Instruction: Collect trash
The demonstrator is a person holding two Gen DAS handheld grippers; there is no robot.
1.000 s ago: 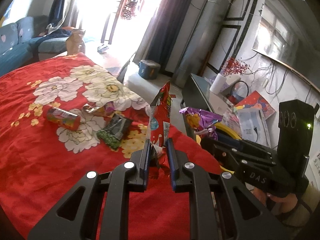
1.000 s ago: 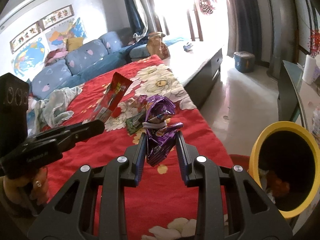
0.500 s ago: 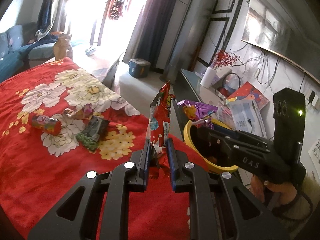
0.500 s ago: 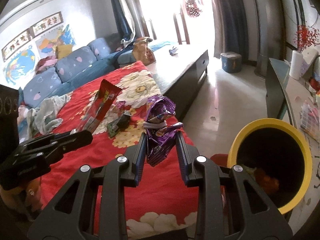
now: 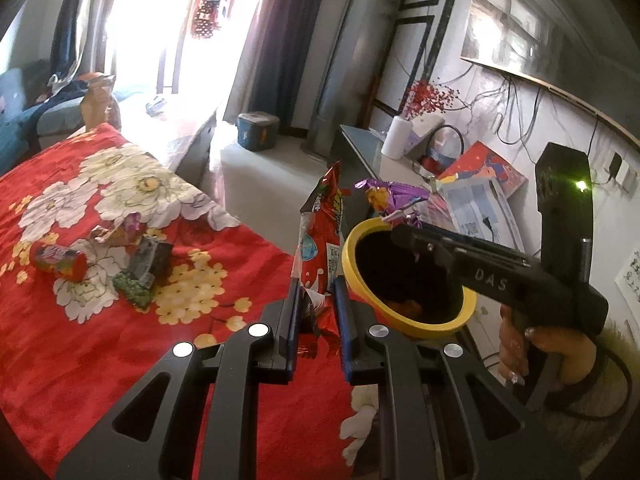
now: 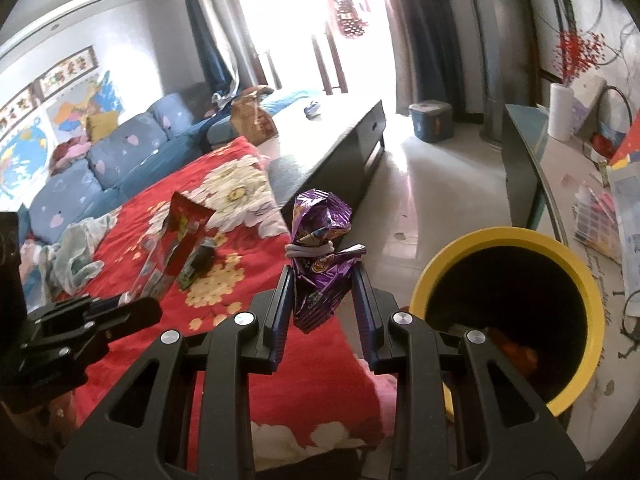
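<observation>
Left hand-held gripper clamped on red snack bag, right hand-held gripper pinching purple wrapper; both held upright beside yellow bin, probably for dropping in.

The right tongs hide part of the yellow bin rim; the bin's contents sit in shadow.

"DAS" on the right gripper
</observation>
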